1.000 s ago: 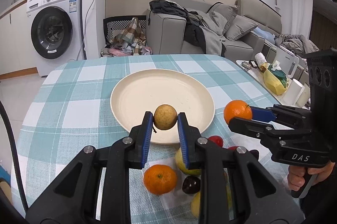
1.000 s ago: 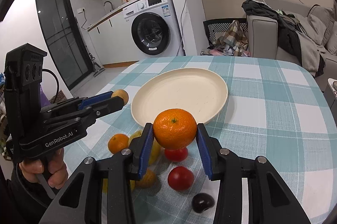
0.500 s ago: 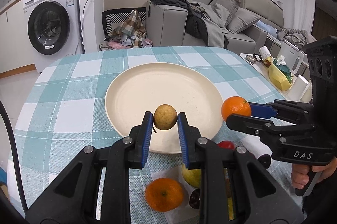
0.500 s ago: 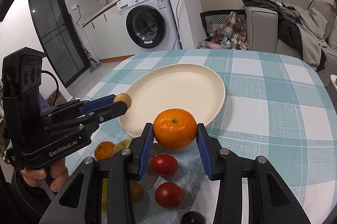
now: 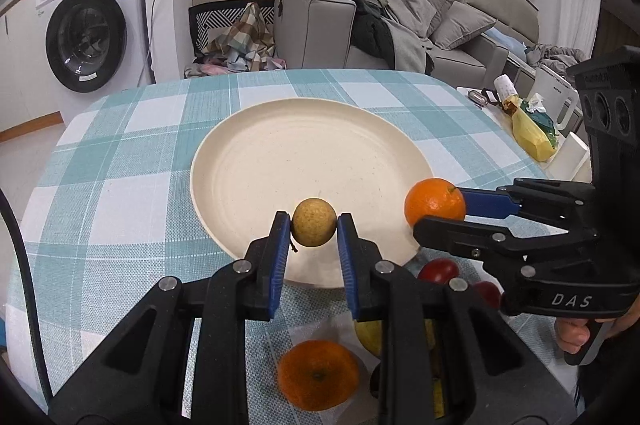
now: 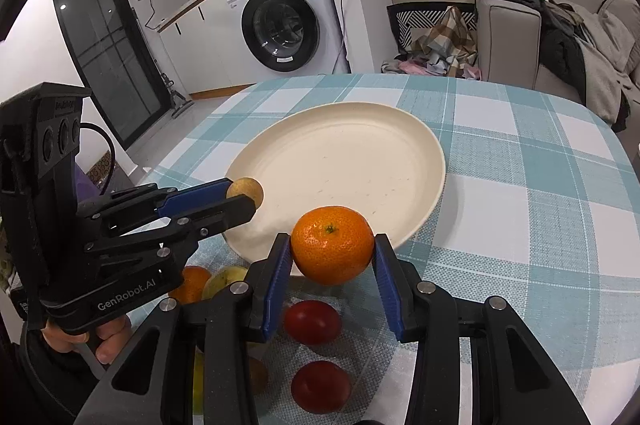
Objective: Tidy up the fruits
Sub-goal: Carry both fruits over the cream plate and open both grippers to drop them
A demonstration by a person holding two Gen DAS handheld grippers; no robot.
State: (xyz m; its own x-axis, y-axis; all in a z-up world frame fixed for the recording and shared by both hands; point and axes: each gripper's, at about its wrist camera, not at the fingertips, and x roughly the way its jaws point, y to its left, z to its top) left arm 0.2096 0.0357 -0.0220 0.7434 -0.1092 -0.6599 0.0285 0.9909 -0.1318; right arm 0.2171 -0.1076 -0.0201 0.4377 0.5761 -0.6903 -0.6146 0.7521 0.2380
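Note:
A cream plate [image 5: 280, 161] sits on the checked tablecloth; it also shows in the right wrist view [image 6: 360, 129]. My left gripper [image 5: 314, 229] is shut on a small brown-yellow fruit [image 5: 314, 227], held over the plate's near rim; it also shows in the right wrist view [image 6: 245, 189]. My right gripper [image 6: 332, 257] is shut on an orange [image 6: 332, 245], held at the plate's near right edge; the orange also shows in the left wrist view [image 5: 434, 203]. Loose fruit lies near me: another orange [image 5: 318, 375], red tomatoes [image 6: 312, 321] and a yellow fruit [image 6: 224, 279].
The round table [image 5: 112, 185] has a teal and white checked cloth. Behind it stand a washing machine [image 5: 86, 33], a sofa with clothes [image 5: 400, 21] and a side table with a yellow bag [image 5: 532, 133]. The table edge curves close on the left.
Both grippers have moved forward toward the plate with their fruit still held. The plate looms larger and the loose fruit has slipped lower in both views.

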